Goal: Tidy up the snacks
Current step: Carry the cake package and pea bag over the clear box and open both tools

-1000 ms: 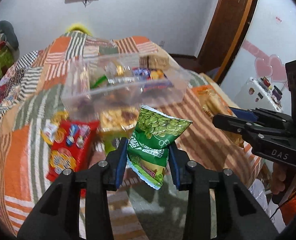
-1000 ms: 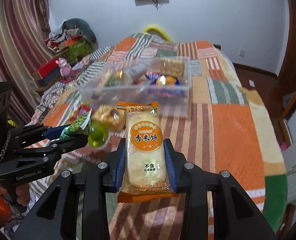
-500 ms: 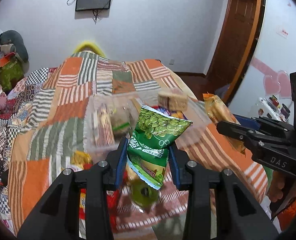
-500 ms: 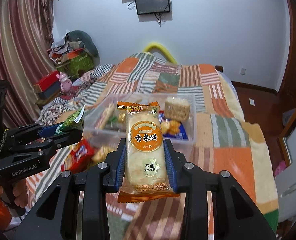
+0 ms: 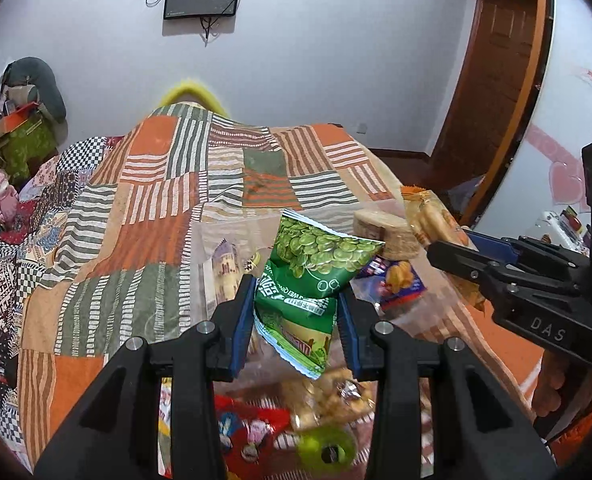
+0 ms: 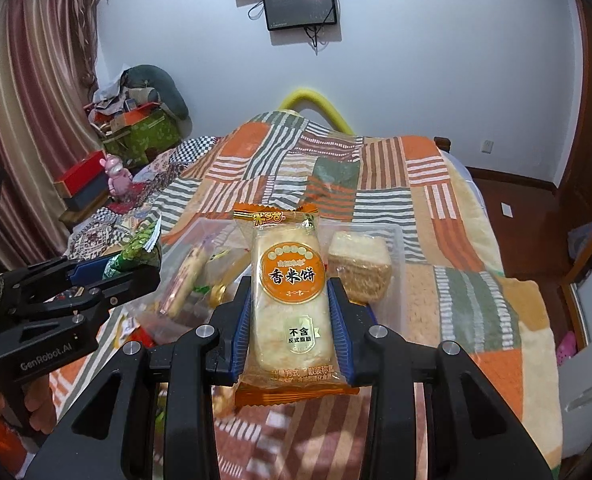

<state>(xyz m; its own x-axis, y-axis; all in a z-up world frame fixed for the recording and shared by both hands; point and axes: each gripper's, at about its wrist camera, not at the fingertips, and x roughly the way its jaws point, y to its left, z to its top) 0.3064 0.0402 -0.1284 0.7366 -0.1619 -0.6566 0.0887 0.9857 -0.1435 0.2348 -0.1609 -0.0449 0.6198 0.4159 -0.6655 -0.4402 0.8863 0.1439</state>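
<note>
Left tongs [image 5: 296, 312]: closed on a green pea snack bag [image 5: 311, 276], blue pads pressing its lower half from both sides; the bag stands upright, top flared and leaning right, held in the air above the near end of the clear plastic bin [image 5: 200, 248].

Right tongs [image 6: 290, 312]: closed on an orange-trimmed rice cracker packet [image 6: 288, 300], held upright by its long edges, in front of the same bin [image 6: 399, 248] as seen from the right wrist. In the left wrist view these tongs [image 5: 447, 248] reach in from the right with the packet [image 5: 427, 220] showing beyond their tips.

Clear plastic bin: sits on the bed, on a patchwork quilt [image 5: 144, 216] of orange, green and striped squares. Contents partly blurred; a square stacked wafer block [image 6: 359, 268] lies at its right side, a blue-wrapped snack [image 5: 395, 280] beside it, a long pale packet [image 6: 184, 284] at the left.

Loose on the quilt, near side of the bin: a red cartoon-printed packet [image 5: 248, 436], a green ring-shaped item [image 5: 327, 450], a clear bag of small wrapped pieces [image 5: 335, 396]; all blurred.

Room: wall-mounted screen [image 6: 301, 4], yellow headboard arch [image 6: 315, 108], pink toy figure [image 6: 116, 178] on the left clutter, wooden door [image 5: 491, 64] at right.
</note>
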